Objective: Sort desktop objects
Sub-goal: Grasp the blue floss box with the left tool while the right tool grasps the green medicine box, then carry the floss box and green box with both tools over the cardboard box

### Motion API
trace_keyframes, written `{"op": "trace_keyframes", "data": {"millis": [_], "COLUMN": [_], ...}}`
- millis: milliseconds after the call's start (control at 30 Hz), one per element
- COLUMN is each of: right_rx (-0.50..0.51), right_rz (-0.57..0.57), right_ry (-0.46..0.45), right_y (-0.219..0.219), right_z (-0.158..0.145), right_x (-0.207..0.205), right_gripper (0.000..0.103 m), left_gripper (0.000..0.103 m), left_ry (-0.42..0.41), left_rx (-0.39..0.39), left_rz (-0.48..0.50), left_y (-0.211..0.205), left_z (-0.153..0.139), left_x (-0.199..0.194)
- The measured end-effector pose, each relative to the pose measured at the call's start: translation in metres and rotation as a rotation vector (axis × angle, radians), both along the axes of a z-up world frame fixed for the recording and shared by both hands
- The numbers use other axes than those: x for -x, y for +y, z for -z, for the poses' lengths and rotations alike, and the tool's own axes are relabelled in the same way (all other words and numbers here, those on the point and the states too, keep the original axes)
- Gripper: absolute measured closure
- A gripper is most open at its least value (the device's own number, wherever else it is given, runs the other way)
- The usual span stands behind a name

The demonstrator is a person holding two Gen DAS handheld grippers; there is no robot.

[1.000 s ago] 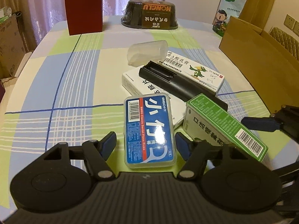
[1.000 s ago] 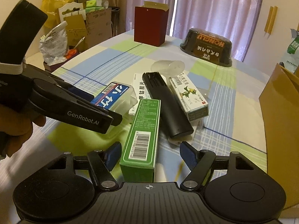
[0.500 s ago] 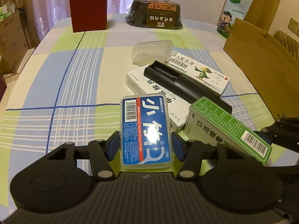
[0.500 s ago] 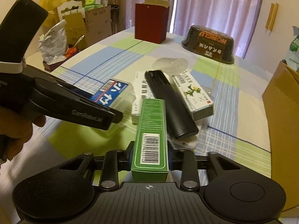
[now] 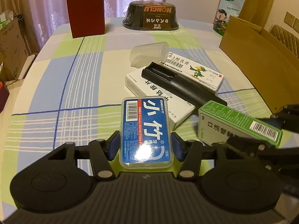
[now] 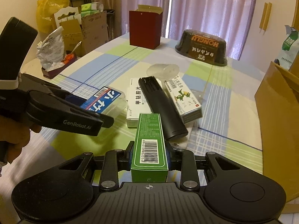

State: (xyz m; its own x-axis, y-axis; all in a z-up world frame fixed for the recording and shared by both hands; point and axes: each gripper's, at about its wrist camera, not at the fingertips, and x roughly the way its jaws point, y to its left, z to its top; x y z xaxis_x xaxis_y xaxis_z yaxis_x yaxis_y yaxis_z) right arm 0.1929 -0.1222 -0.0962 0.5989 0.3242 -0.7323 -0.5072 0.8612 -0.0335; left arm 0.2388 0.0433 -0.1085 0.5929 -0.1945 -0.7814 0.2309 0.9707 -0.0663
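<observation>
A checked tablecloth (image 5: pixel 56 85) covers a table. The left gripper (image 5: pixel 145 146) pinches a blue floss case (image 5: pixel 145 130) at the near edge. To its right, the right gripper (image 6: pixel 149 156) pinches a green box (image 6: pixel 150 140). Just beyond lie a white box (image 5: pixel 149 91), a black remote (image 5: pixel 179 84) across it, a parrot box (image 5: pixel 196 72) and a clear cup (image 5: pixel 149 55). A cardboard box (image 5: pixel 261 59) stands far right.

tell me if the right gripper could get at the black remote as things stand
Probably not right now. The right gripper is already shut on the green box, so its fingers are occupied. The black remote itself lies uncovered on top of the white boxes, just ahead.
</observation>
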Motion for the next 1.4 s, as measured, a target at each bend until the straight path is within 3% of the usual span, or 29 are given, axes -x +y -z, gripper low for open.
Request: {"op": "trace_keyframes", "data": {"millis": [333, 567, 1167, 1400], "right_rx": [0.005, 0.056, 0.026, 0.032], "right_rz": [0.023, 0.041, 0.051, 0.054], "right_ry": [-0.012, 0.061, 0.128, 0.102], "right_y": [-0.03, -0.062, -0.06, -0.059], "right_z": [-0.023, -0.005, 0.009, 0.005], "right_x": [0.029, 0.059, 0.031, 0.036], "right_gripper": [0.073, 0.073, 0.072, 0.073], "left_gripper": [0.051, 0.051, 0.051, 0.051], "left_ry": [-0.009, 0.033, 0.079, 0.057], "left_rx": [-0.032, -0.037, -0.06, -0.079], "left_rz": [0.092, 0.173, 0.201, 0.223], "left_y": [-0.021, -0.046, -0.057, -0.062], "left_z": [-0.02, -0.011, 0.009, 0.005], "left_x": [0.048, 0.082, 0.081, 0.083]}}
